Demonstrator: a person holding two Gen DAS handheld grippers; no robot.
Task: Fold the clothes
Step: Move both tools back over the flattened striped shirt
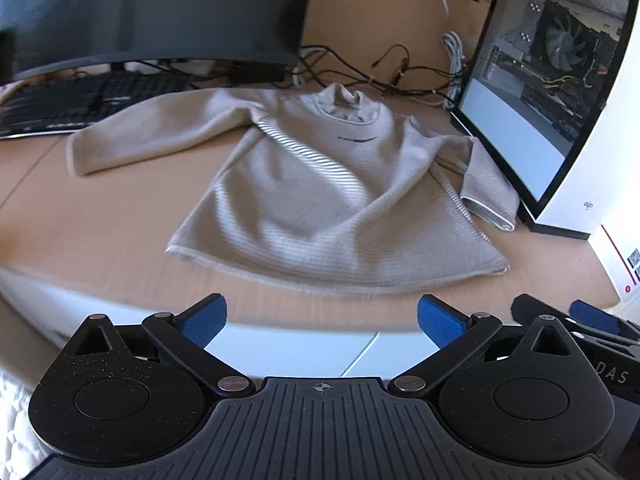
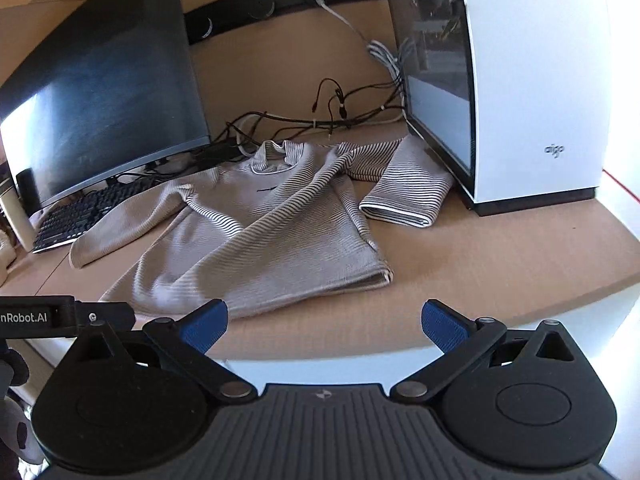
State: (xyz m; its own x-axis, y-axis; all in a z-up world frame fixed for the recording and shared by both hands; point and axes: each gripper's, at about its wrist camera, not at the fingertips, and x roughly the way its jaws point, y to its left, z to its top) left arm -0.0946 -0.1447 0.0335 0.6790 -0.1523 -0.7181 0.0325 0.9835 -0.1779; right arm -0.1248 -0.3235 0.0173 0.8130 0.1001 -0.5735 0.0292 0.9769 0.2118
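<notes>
My left tool (image 1: 322, 320) and right tool (image 2: 324, 326) both hang spread wide and empty just off the near table (image 2: 500, 264) edge, facing the striped sweater (image 1: 320, 200) lying flat between the monitor (image 2: 100, 100) and computer case (image 2: 536, 80).

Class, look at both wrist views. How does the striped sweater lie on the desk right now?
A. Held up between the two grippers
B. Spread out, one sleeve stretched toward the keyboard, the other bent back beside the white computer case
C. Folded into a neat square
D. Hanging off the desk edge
B: the sweater lies spread out, one sleeve reaching toward the keyboard, the other sleeve doubled back beside the computer case; both grippers are open and empty.
</notes>
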